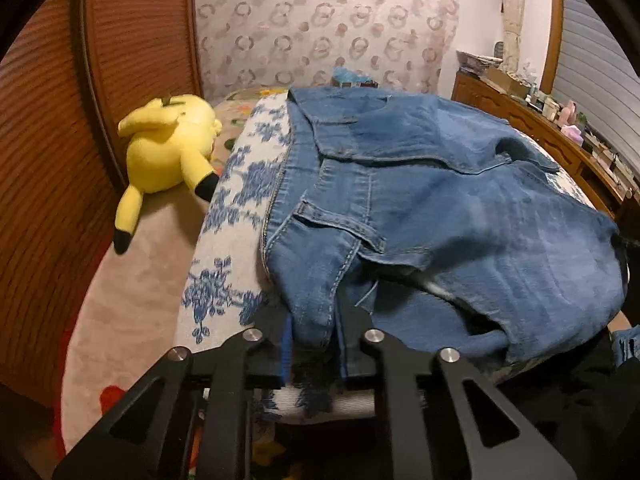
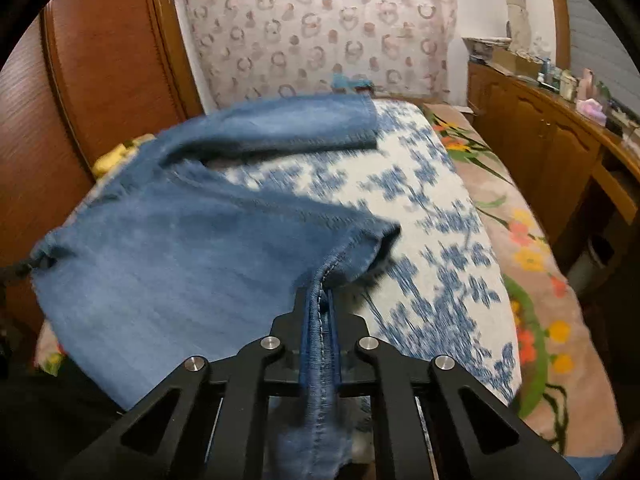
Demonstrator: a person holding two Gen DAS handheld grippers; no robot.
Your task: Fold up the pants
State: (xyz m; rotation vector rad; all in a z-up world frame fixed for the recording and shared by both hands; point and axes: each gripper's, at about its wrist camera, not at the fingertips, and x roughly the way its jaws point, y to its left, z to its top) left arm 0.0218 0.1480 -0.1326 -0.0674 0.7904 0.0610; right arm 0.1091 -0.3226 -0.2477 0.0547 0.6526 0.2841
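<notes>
Left gripper (image 1: 314,332): clamped on a jeans (image 1: 420,200) fold.
Right gripper (image 2: 320,320): clamped on a hemmed edge (blurred).
Jeans: spread on the floral cloth (image 2: 432,248), bare at its right edge.

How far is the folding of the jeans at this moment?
Early. Done: the jeans lie spread on the blue-flowered cloth, and the hem ends already lie doubled over. In hand: the left gripper is shut on the waist end, the right gripper on a seamed edge. Left: bringing the ends together and smoothing.
</notes>
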